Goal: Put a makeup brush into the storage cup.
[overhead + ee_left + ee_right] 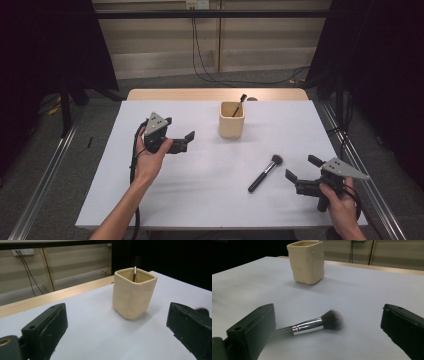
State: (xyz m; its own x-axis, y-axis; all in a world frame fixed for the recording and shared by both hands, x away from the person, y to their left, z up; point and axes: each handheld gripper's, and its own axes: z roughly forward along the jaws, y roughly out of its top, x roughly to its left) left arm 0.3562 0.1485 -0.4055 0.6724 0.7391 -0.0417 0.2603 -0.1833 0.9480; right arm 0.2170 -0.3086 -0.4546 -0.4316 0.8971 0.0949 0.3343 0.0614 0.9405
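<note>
A cream square cup [232, 120] stands at the table's far middle with a thin black brush [239, 106] leaning inside it. A black-handled makeup brush [265, 173] with a silver ferrule lies flat on the table at the near right, bristles pointing away from me. My left gripper [179, 129] hovers left of the cup, open and empty. My right gripper [302, 168] is open just right of the lying brush. In the left gripper view the cup [133, 293] sits ahead between the jaws. In the right gripper view the makeup brush [312, 325] lies between the jaws, cup [306, 261] beyond.
The white table top [210, 200] has a wooden strip [200, 94] along its far edge. Dark curtains hang at both sides, and cables run down the back wall. Metal rails flank the table on the floor.
</note>
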